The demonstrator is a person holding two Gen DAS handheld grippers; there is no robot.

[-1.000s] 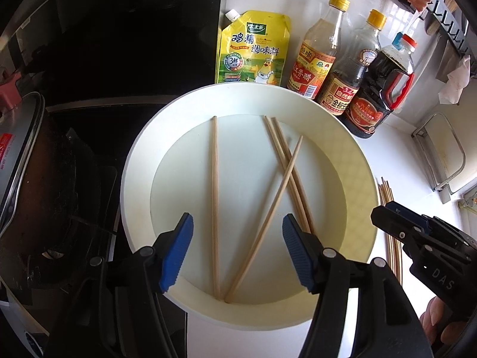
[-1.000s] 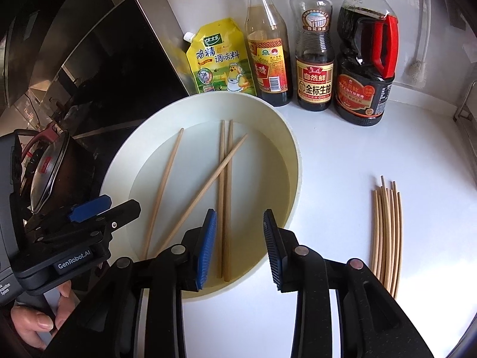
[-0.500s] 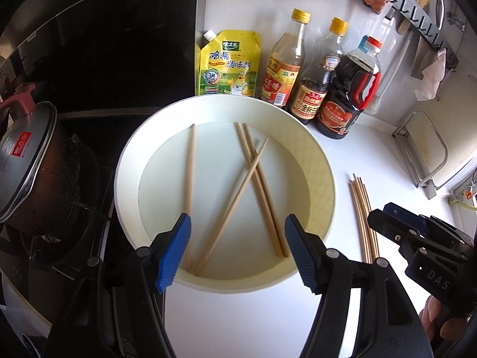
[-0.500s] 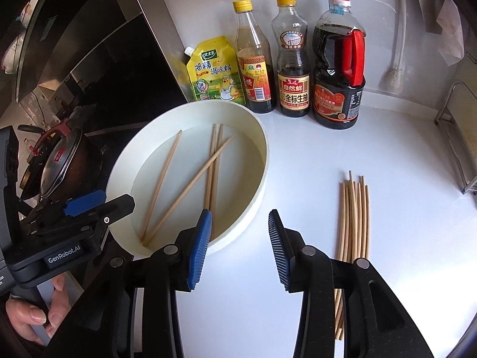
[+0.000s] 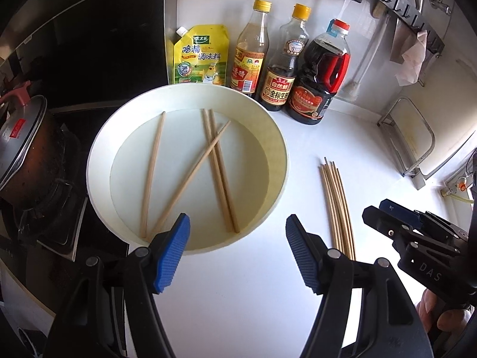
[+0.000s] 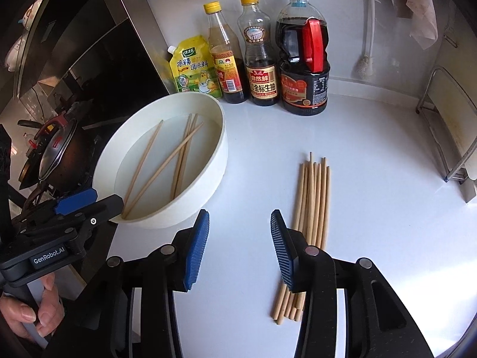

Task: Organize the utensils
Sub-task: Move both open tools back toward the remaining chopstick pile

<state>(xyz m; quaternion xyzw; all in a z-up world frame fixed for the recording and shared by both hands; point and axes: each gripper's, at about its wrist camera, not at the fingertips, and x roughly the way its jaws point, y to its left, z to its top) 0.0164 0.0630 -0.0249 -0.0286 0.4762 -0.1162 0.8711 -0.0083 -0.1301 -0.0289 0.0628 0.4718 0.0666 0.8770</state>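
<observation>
A round white basin [image 5: 278, 161] [image 6: 219, 161] on the white counter holds several loose wooden chopsticks [image 5: 219, 173] [image 6: 165, 164], some crossed. A neat bundle of chopsticks [image 5: 338, 205] [image 6: 311, 197] lies on the counter to the right of the basin. My left gripper [image 5: 237, 253] is open and empty, above the basin's near edge. It also shows in the right wrist view [image 6: 76, 201]. My right gripper [image 6: 235, 250] is open and empty, between the basin and the bundle. It also shows at the right of the left wrist view [image 5: 390, 214].
A yellow seasoning pouch [image 5: 201, 55] and three sauce bottles [image 5: 316, 74] stand at the back wall. A gas stove with a lidded pot [image 5: 21, 146] is at the left. A wire rack [image 5: 417, 137] stands at the right. Hooks and a brush [image 5: 363, 59] hang on the wall.
Both grippers have pulled back and to the right from over the basin. The basin looks smaller now, and the bundle on the counter has come into fuller view.
</observation>
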